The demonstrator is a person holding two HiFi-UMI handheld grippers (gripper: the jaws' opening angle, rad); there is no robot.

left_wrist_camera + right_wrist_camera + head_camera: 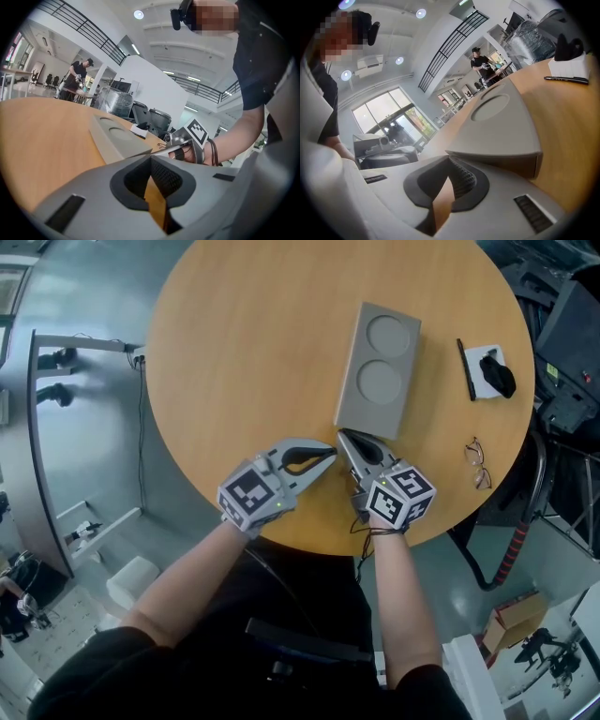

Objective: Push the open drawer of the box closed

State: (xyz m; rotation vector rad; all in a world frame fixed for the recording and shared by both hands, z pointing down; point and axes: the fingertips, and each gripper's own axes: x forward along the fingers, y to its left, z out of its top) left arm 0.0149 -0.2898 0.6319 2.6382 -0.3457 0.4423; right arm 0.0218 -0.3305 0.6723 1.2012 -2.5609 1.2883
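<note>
1. Head view: The grey box (378,371) lay on the round table (234,362), at 12 o'clock from both grippers. The left gripper (329,453) pointed toward 3 o'clock. The right gripper (342,433) pointed toward 11 o'clock, with its tips at the box's near end.
2. Left gripper view: The left gripper (151,158) had its jaw tips together and held nothing. The box (117,138) lay at 11 o'clock.
3. Right gripper view: The right gripper (449,158) had its jaws together and empty, just below the corner of the box (497,126). Contact and drawer position could not be confirmed.
</note>
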